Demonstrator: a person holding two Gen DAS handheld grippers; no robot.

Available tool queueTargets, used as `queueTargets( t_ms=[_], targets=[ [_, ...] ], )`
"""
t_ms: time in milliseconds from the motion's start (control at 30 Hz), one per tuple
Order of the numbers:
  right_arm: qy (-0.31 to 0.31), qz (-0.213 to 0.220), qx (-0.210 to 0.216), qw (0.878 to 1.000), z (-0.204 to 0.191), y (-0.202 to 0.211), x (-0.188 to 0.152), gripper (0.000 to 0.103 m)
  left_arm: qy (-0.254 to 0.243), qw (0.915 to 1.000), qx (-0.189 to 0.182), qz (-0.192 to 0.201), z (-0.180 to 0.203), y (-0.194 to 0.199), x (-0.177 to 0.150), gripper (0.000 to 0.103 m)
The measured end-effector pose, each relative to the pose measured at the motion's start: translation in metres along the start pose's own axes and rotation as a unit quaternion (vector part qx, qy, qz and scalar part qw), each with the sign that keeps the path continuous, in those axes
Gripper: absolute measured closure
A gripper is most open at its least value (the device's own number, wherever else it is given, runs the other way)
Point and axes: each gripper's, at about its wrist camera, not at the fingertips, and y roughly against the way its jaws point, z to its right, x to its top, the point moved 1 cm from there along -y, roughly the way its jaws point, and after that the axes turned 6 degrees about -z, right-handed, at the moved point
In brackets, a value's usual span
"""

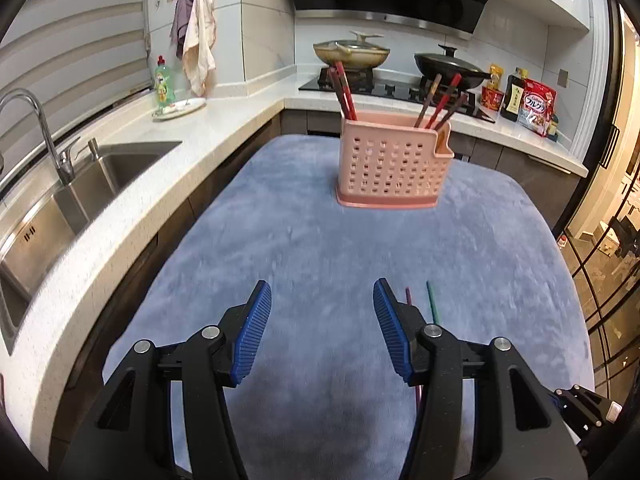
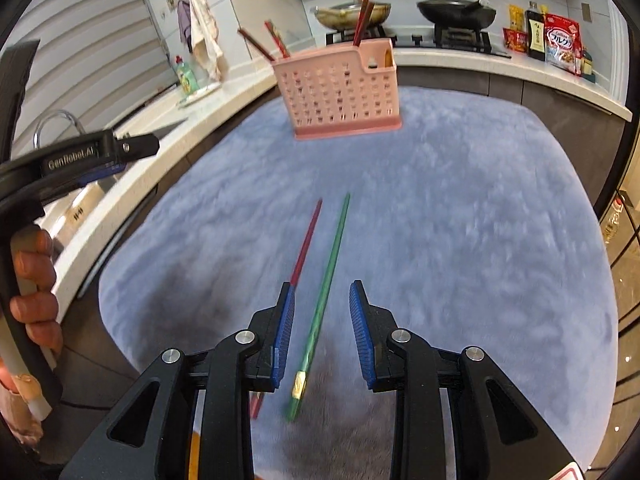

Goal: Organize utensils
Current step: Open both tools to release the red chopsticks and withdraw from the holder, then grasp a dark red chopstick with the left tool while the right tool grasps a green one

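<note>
A pink perforated utensil holder (image 1: 394,164) stands on the blue-grey cloth (image 1: 280,240) and holds several red and brown chopsticks; it also shows in the right wrist view (image 2: 340,90). A green chopstick (image 2: 326,284) and a red chopstick (image 2: 306,242) lie side by side on the cloth. My right gripper (image 2: 322,296) is open above them, the green one between its jaws, the red one under the left finger. My left gripper (image 1: 322,294) is open and empty, just left of the two chopsticks' tips (image 1: 430,298).
A white counter with a steel sink (image 1: 100,176) and tap runs along the left. A hob with two pans (image 1: 352,54) and food packets (image 1: 534,106) sit behind the holder. The left gripper body (image 2: 80,156) and hand show at the right wrist view's left edge.
</note>
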Motion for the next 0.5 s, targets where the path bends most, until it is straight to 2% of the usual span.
queueTargets(
  t_ms=[300,500],
  targets=[
    [0.017,-0.047,-0.001,0.999,-0.012,-0.022,-0.043,0.075,0.000,0.9988,-0.001,-0.049,-0.003,-0.014,-0.050,0.052],
    [0.027,-0.055,-0.002,0.998,-0.019,-0.028,-0.051,0.075,0.003,0.9976,-0.001,-0.068,-0.005,-0.020,-0.066,0.052]
  ],
)
